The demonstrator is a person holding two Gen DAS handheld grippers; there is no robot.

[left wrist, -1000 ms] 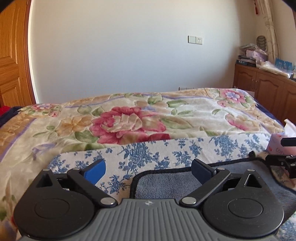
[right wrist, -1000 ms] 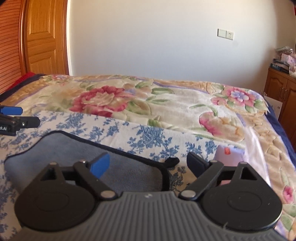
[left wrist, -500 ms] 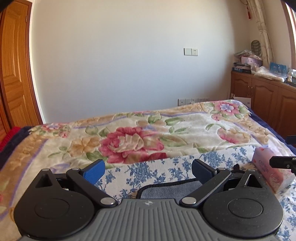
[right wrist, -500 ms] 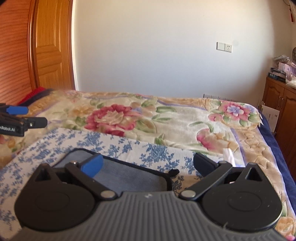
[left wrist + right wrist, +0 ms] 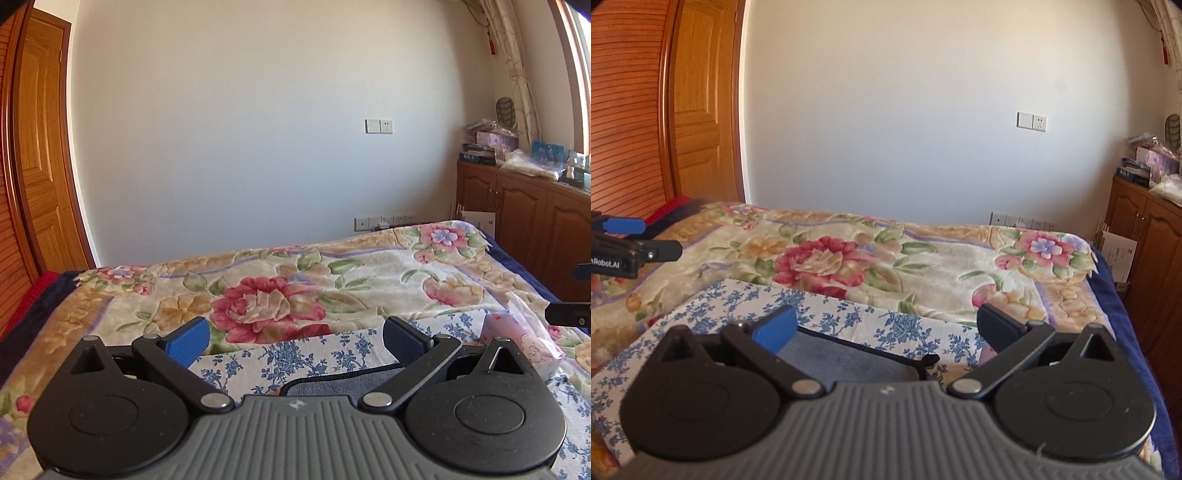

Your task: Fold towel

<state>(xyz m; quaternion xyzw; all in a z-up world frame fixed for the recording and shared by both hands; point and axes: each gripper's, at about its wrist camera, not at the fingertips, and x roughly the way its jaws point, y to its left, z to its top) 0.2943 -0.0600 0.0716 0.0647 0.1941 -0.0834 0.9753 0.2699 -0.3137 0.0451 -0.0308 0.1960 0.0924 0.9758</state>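
Observation:
A grey towel (image 5: 846,360) with a dark border lies flat on a blue-and-white floral cloth (image 5: 738,306) on the bed; in the left wrist view only a strip of the towel (image 5: 332,380) shows above the gripper body. My left gripper (image 5: 295,338) is open and empty, raised above the towel's near edge. My right gripper (image 5: 886,325) is open and empty, raised above the towel. The left gripper's tip also shows at the left edge of the right wrist view (image 5: 646,251).
A floral blanket (image 5: 295,280) covers the bed. A pink tissue pack (image 5: 517,339) lies right of the towel. Wooden cabinets (image 5: 524,214) with clutter stand at the right, a wooden door (image 5: 701,110) at the left, a white wall behind.
Both grippers have risen and tilted up from the towel, so less towel and more wall show. Both stay open and empty.

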